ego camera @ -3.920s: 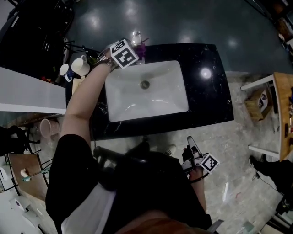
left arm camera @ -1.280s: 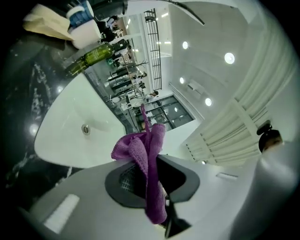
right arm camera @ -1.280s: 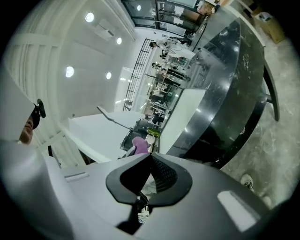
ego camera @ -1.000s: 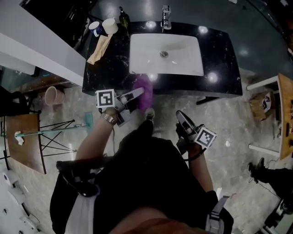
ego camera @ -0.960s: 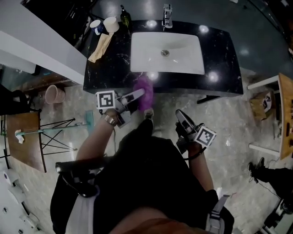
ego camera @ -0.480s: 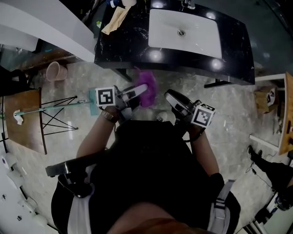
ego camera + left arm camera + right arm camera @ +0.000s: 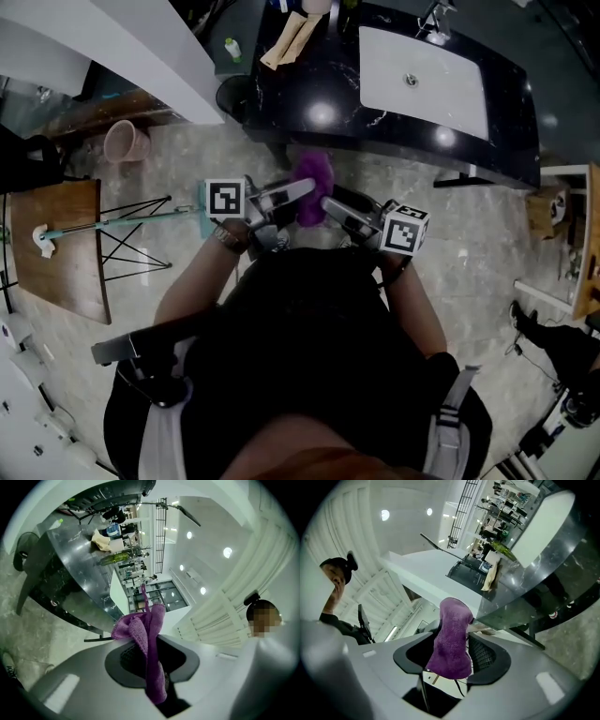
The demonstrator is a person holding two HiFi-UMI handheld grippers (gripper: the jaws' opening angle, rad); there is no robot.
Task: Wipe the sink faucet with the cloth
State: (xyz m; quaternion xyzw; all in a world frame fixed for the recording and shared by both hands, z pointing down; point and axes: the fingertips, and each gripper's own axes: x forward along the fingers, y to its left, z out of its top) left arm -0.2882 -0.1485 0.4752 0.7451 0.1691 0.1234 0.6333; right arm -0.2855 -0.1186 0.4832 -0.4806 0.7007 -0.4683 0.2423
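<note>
Far left on the floor, a pink bucket. Mid-frame, left gripper clenched on the purple cloth – held above the floor, short of the black counter. Just beside, right gripper with jaws spread wide, only now opening, cloth hanging between them unpinched. Up right – white sink, faucet at its far rim, well apart from the cloth
</note>
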